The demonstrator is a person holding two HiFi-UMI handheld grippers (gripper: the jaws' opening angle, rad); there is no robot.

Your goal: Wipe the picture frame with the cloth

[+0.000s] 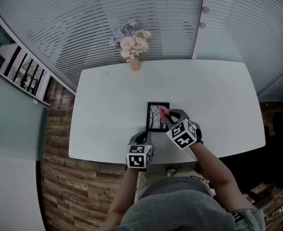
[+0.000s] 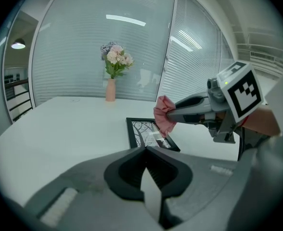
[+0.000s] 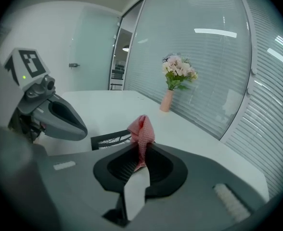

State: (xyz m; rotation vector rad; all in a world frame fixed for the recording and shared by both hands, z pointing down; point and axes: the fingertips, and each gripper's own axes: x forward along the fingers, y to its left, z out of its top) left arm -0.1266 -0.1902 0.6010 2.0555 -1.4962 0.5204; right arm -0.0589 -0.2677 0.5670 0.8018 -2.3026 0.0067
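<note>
While right tongs (image 3: 141, 150) pinch cloth (image 3: 141, 129) over frame (image 1: 156, 117), left gripper view shows left tongs (image 2: 145, 150) shut, empty.

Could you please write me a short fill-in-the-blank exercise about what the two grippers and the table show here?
1. The right gripper clamps a cloth whose colour is ____.
2. The left gripper has its jaws together and holds ____.
3. The picture frame lies ____ on the table.
Missing words: pink; nothing; flat.
</note>
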